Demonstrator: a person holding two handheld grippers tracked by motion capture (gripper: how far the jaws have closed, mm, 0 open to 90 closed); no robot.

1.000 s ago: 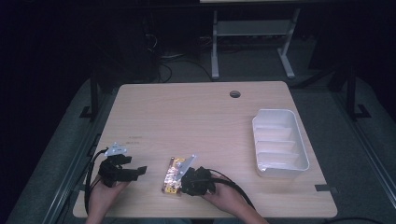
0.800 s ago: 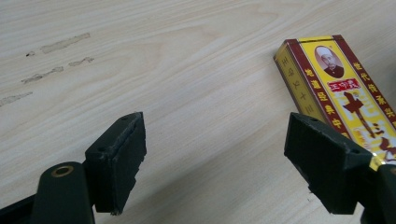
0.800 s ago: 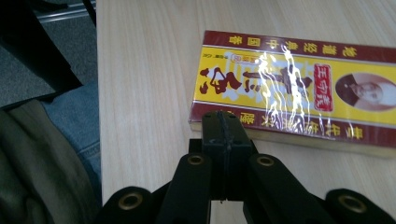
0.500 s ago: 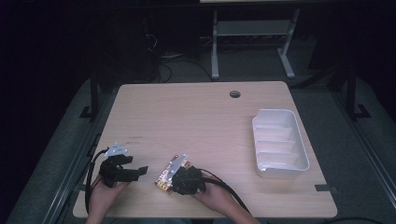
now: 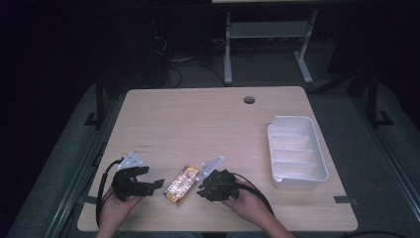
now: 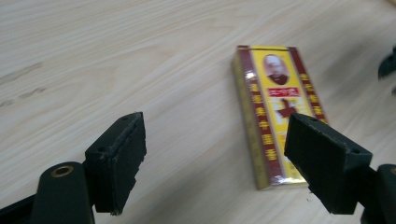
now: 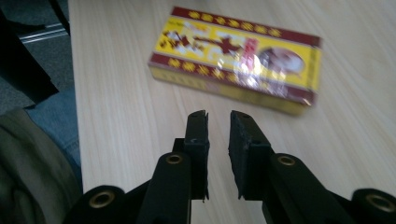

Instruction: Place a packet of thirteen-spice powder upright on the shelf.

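1. Table [image 5: 208, 124] takes the middle of the high view; white tray [image 5: 296, 151] sits at its right side, well apart from the work, nothing visible in it.
2. Box [image 5: 182, 184], yellow and red, lies flat in the lower middle of the high view, near the table's front edge, between the two grippers. Since the earlier frames it has come out from under the right gripper and now lies bare on the wood.
3. Right gripper [image 5: 205, 187] has backed off to just beside the box's right end. In the right gripper view its jaws [image 7: 218, 122] stand almost together with a thin gap, nothing between them, and the box [image 7: 238, 58] lies ahead, apart from the tips.
4. Left gripper [image 5: 153, 184] sits lower left, barely moved, just beside the box's left edge. In its own view the jaws [image 6: 219, 154] are wide apart; the box [image 6: 275, 112] lies by the right jaw, not between them.
5. Meaning, as a judgement: the right has let go, the box is free, and the left looks placed to take it next.
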